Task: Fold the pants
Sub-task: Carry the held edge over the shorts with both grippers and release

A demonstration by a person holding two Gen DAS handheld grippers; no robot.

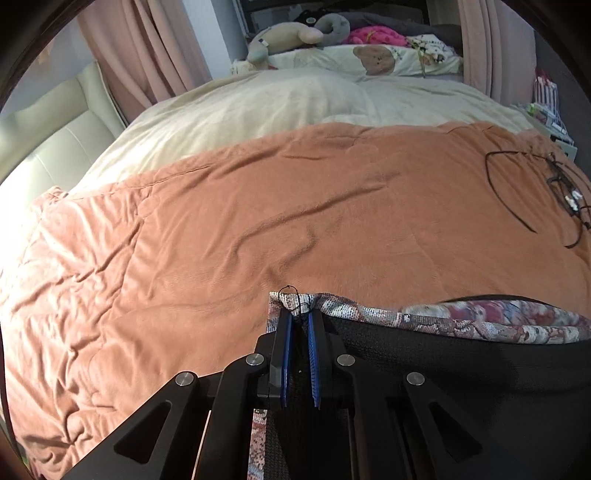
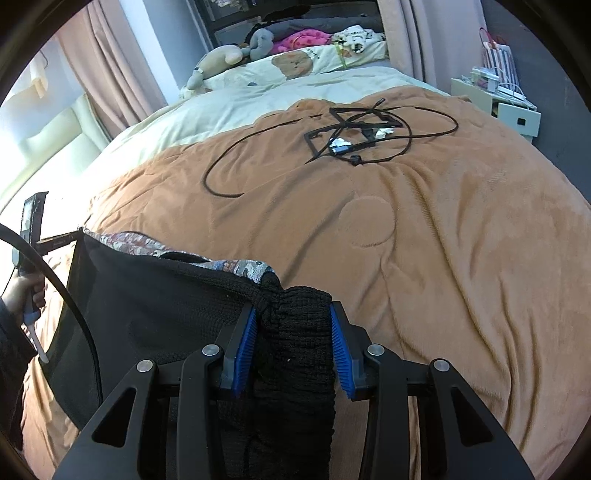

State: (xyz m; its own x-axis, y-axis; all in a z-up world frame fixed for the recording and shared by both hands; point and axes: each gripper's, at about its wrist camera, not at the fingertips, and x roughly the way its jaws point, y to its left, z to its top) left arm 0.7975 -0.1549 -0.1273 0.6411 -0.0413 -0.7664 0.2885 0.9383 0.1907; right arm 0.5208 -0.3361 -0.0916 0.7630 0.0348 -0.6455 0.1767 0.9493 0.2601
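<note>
The pants (image 1: 461, 373) are black knit with a patterned floral waistband (image 1: 424, 319). They hang stretched between my two grippers above the orange blanket (image 1: 258, 206). My left gripper (image 1: 300, 317) is shut on one corner of the waistband, where a thin black drawstring loops out. My right gripper (image 2: 293, 314) is shut on a bunched wad of the black knit at the other corner of the pants (image 2: 155, 306). In the right wrist view the left gripper (image 2: 31, 236) shows at the far left, held by a hand.
A tangle of black cables and small connectors (image 2: 351, 136) lies on the blanket toward the far right. A cream duvet (image 1: 277, 103), pillows and stuffed toys (image 1: 295, 35) sit at the head of the bed. A white bedside cabinet (image 2: 498, 107) stands on the right.
</note>
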